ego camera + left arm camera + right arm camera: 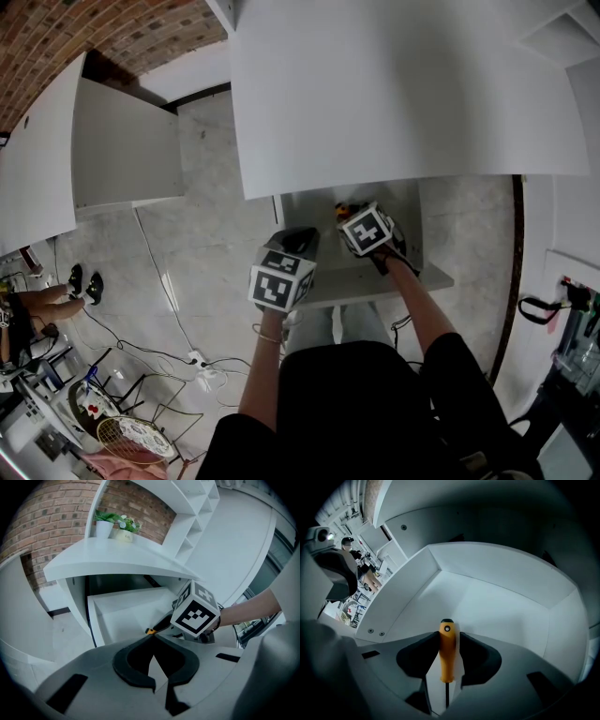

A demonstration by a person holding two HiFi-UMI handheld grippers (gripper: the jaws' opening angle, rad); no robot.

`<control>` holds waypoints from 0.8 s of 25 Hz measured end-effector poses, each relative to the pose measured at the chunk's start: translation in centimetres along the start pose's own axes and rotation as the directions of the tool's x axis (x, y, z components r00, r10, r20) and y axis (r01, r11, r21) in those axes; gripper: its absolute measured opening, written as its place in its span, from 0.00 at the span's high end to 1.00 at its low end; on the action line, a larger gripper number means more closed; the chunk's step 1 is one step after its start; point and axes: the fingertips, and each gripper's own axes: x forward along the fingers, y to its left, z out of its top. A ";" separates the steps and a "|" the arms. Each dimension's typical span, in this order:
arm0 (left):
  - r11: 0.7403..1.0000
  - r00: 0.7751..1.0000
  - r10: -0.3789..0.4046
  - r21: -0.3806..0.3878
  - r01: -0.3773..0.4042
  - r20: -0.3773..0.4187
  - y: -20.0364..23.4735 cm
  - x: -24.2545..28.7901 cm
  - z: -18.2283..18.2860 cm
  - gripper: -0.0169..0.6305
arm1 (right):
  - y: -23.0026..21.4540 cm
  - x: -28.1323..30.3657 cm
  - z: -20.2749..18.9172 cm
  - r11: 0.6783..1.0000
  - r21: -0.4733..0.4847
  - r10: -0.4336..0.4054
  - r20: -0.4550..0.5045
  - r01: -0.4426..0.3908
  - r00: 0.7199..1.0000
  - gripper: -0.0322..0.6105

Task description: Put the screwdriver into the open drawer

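While the drawer (501, 569) stands pulled out beneath the white desktop (394, 94), the screwdriver (446, 653) is seen between the jaws of the right gripper (446, 635), which is pointed steeply down into the drawer. The orange handle is turned away from that gripper's camera, butt end toward the bare white drawer floor, and the dark shaft is run back between the jaws. One jaw is laid against the handle, while a thin pale gap is seen at the other, so the grip is read as slackened rather than clenched. Whether the butt touches the floor cannot be told. The left gripper (153, 638) is held just outside the drawer front, beside the right one, with its jaw tips brought together on nothing. From its view, the right gripper is seen over the drawer, and a bit of orange handle is shown below it. Two potted plants (104, 527) are set on the desktop, against a brick wall (37, 536).
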 end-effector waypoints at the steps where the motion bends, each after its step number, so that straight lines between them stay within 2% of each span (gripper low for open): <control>1: 1.000 1.000 0.000 0.001 0.000 -0.001 0.1 0.0 -0.1 0.96 | 0.1 0.0 0.2 1.000 0.002 0.001 0.006 -0.001 1.000 0.76; 5: 1.000 1.000 0.001 0.006 -0.001 0.000 0.0 -0.4 -0.1 0.96 | -0.4 -0.7 1.4 1.000 0.016 -0.015 0.055 0.014 0.998 0.71; 7: 1.000 1.000 0.005 0.007 -0.005 0.005 0.0 -0.7 -0.1 0.96 | -0.8 -1.3 2.2 0.999 0.019 -0.031 0.089 0.030 0.996 0.71; 12: 1.000 0.999 0.021 -0.001 -0.021 0.034 0.3 -1.9 0.7 0.96 | -0.3 -3.3 3.5 0.998 0.061 -0.016 0.163 0.006 0.987 0.72; 20: 0.999 0.993 0.053 0.000 -0.053 0.108 0.3 -4.7 2.7 0.96 | 1.1 -7.2 4.3 0.995 0.089 0.018 0.226 -0.039 0.974 0.86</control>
